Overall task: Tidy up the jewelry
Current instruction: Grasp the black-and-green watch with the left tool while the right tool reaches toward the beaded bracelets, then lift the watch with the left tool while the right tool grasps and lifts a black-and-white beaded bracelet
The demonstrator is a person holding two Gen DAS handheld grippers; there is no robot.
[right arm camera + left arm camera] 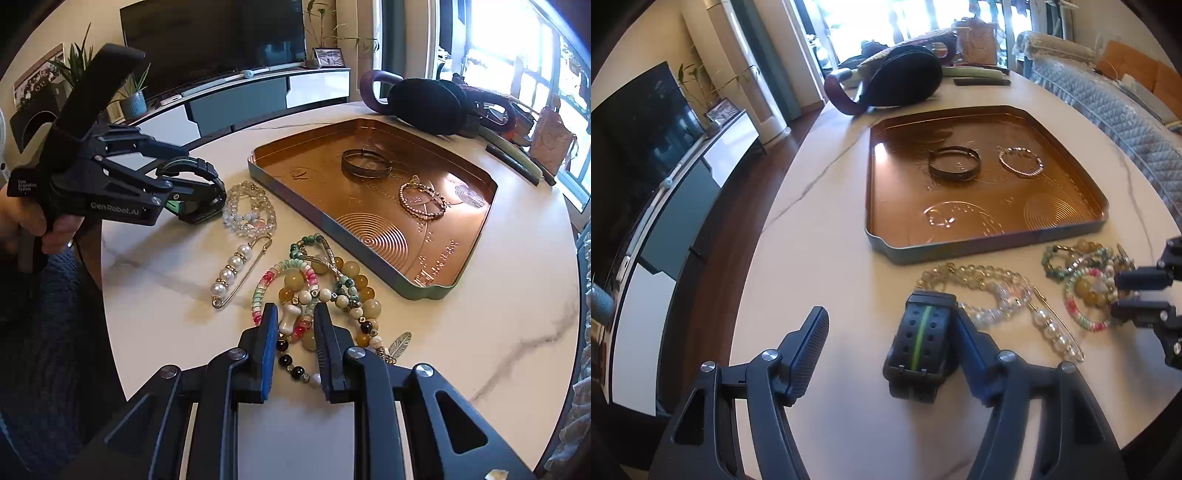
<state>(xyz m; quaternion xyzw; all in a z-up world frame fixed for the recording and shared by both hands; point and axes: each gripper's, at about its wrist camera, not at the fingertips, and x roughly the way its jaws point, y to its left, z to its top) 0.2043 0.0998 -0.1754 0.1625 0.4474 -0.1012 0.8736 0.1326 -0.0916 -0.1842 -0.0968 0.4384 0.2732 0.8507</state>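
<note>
The tangle of beaded bracelets [325, 291] is lying on the white marble table [480, 350], just beside the near edge of the copper tray [436, 288], and the right gripper [295, 314] is straddling its near part. Its jaws are standing partly open, with a cream bone-shaped bead [289, 320] and pink beads sitting between them; nothing is clamped yet. Because the strands are lying interlaced, closing here is likely to drag several bracelets along at once, or to pinch a single bead that slips out on the lift.

The black watch with a green stripe [918, 343] is resting on the table near the clear crystal bracelet [982, 291] and the pearl pin [1052, 332]. The left gripper [890, 325] is spread wide around it: one finger is touching the watch's side, the other is well apart. A sideways push could shove the watch into the crystal beads instead of gripping it.

The person's left hand [37, 221] is holding that gripper low and almost level with the tabletop, while the right gripper is pointing forward and down toward the tray, where a dark bangle [365, 164] and a chain bracelet [423, 201] are already lying.
</note>
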